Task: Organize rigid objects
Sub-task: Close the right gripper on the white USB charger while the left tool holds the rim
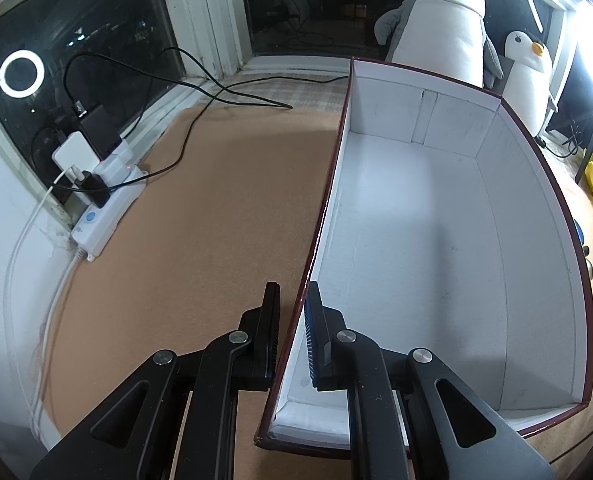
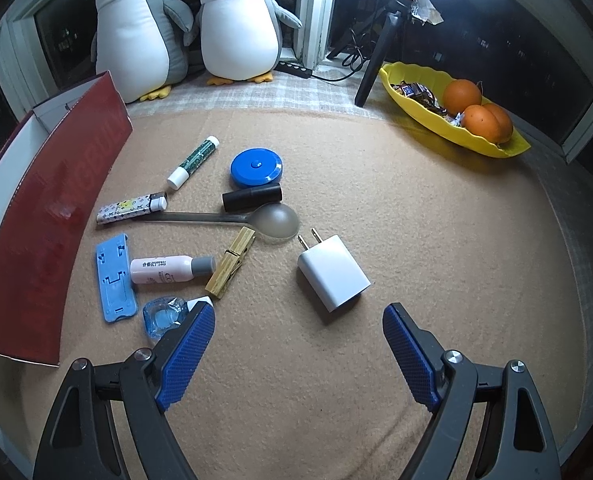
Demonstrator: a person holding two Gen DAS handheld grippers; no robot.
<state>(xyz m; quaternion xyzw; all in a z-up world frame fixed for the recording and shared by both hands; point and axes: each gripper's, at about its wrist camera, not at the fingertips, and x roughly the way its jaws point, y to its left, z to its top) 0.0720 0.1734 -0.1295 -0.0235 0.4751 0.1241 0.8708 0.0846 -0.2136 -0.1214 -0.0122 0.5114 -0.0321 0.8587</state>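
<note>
Left gripper (image 1: 292,312) pinches the box (image 1: 416,240) wall, steadying it; box is empty. Right gripper (image 2: 298,320) is spread wide over the mat, nothing btwn pads, charger (image 2: 332,274) just ahead. Best move IMO: drop straight, close across charger's flat sides, w/ prongs clear. Farther left: clothespin (image 2: 230,266), spoon (image 2: 236,220), lighter (image 2: 130,210), beside the box.

On the mat (image 2: 336,360), the small items are laid right of the box (image 2: 48,216), with the charger (image 2: 332,276) right of the spoon (image 2: 232,220).
</note>
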